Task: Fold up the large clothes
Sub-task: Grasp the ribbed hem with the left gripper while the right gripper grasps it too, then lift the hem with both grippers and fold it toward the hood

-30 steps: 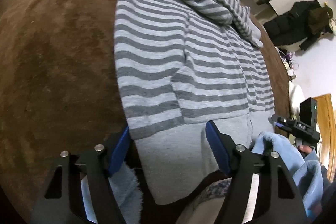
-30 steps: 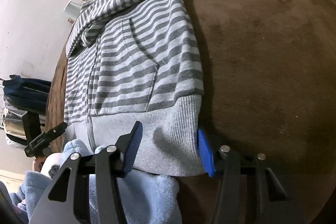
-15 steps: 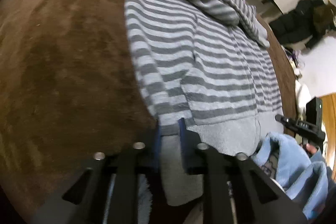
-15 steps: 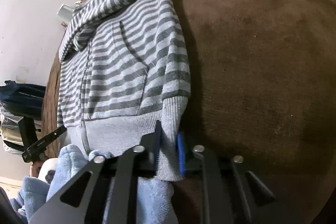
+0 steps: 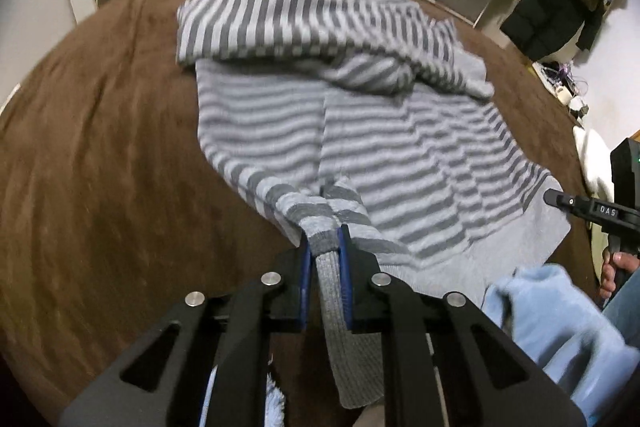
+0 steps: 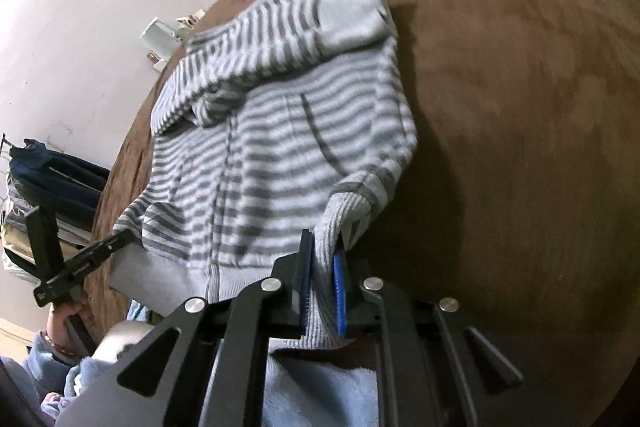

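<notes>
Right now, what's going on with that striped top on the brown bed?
A person is folding a grey striped hoodie laid out on a brown blanket. Each hand holds a claw tool, and both are clamped shut on the ribbed bottom hem: the left claw on one corner, the right claw on the other. The pinched corners are raised off the blanket while the hood end lies flat. The fold itself has not been laid over yet.

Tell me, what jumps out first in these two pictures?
A grey striped hoodie sprawls across a brown blanket. The left gripper and the right gripper each pinch a corner of its ribbed hem, lifting it. Dark coats hang by the far wall.
</notes>
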